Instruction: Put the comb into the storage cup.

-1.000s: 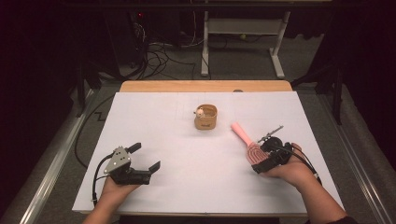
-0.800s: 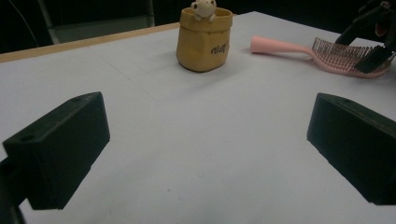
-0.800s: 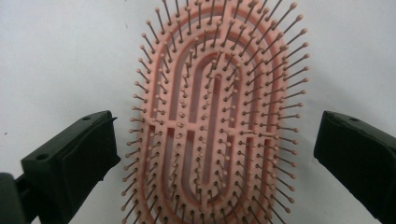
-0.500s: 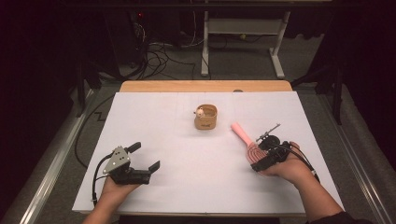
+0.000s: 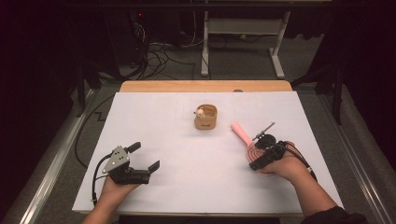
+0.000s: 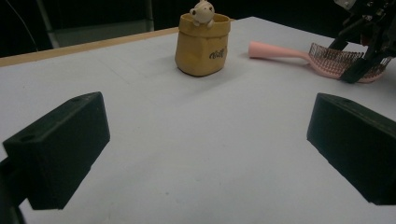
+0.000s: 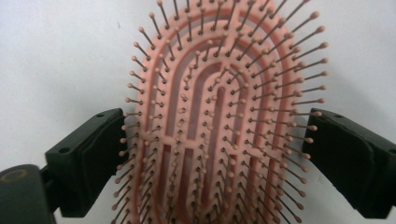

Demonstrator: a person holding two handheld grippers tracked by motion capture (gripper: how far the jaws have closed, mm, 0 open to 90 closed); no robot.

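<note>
Right tool (image 7: 215, 149) closing around pink hairbrush (image 7: 219, 116) head, pads not yet pressing — handle cut off; left tool (image 6: 205, 154) open, empty

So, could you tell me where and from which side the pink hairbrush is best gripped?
Across the head of the pink hairbrush, from above: it lies flat, bristles up, and the right gripper already straddles its edges, jaws just closing. The slim handle pointing toward the yellow cup is probably an alternative.
</note>
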